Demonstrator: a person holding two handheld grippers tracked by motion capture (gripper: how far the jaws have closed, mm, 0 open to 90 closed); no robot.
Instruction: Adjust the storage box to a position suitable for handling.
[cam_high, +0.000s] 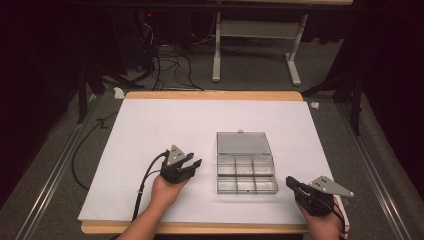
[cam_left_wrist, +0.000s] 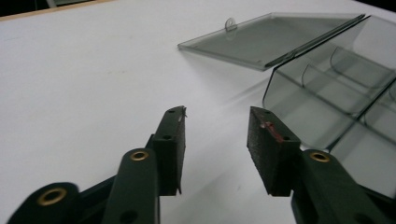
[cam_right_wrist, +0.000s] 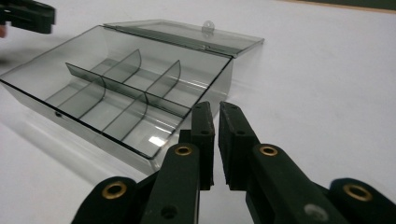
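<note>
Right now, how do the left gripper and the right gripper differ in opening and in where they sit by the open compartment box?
The left gripper has its fingers spread well apart with nothing between them; the right gripper has its fingers nearly together, also with nothing between them. The left gripper sits at the left side of the compartment box, the right gripper at its right side. Neither touches the box.

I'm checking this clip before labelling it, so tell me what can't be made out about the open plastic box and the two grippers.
- Box contents: high view, compartments too small and glary to tell if anything tiny lies inside.
- Box's right side: left gripper view, cut off by the frame edge.
- Lid latch: high view, too small to make out.
- Right gripper: right gripper view, jaws nearly together; whether the pads touch is unclear.
- Left gripper: left gripper view, body cut off by the bottom edge.
</note>
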